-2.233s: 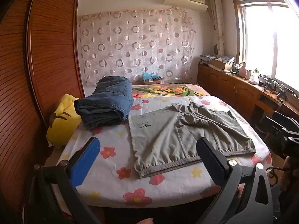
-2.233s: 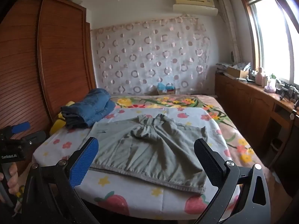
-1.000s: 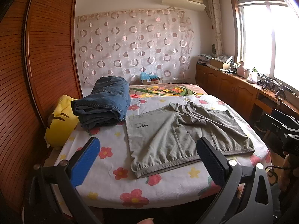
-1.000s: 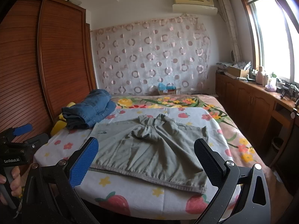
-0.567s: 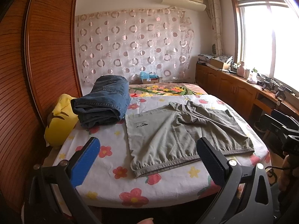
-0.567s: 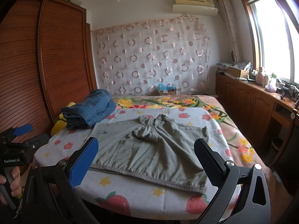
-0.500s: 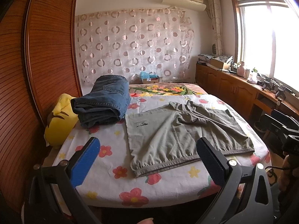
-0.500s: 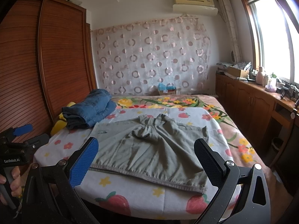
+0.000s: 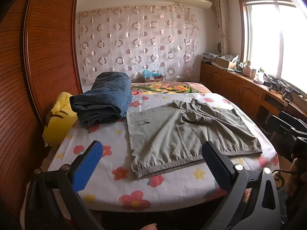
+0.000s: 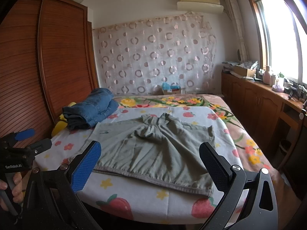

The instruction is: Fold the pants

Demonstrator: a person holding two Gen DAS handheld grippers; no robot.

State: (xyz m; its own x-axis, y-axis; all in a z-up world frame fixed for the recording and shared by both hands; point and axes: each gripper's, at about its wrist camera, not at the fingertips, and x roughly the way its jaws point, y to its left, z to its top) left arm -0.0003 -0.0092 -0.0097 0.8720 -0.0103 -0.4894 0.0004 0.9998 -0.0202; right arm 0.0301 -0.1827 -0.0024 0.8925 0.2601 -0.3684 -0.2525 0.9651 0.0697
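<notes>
Grey-green shorts [image 9: 184,130] [image 10: 153,149] lie spread flat on the floral bedsheet [image 9: 119,172] [image 10: 145,193], waistband along the near edge, legs bunched toward the far side. My left gripper [image 9: 151,163] hovers before the bed's near-left corner, open and holding nothing. Wide open too, my right gripper [image 10: 149,163] hangs in front of the waistband, clear of the cloth. The left gripper [image 10: 23,140] also shows at the left edge of the right wrist view, with a hand on its handle.
Folded blue jeans [image 9: 103,101] [image 10: 90,109] sit at the bed's far left beside a yellow plush [image 9: 57,122]. A wooden wardrobe [image 9: 38,57] flanks the left. Low cabinets [image 10: 259,103] with clutter run under the window on the right.
Both views have shifted only slightly; the shorts lie as before and both grippers stay open.
</notes>
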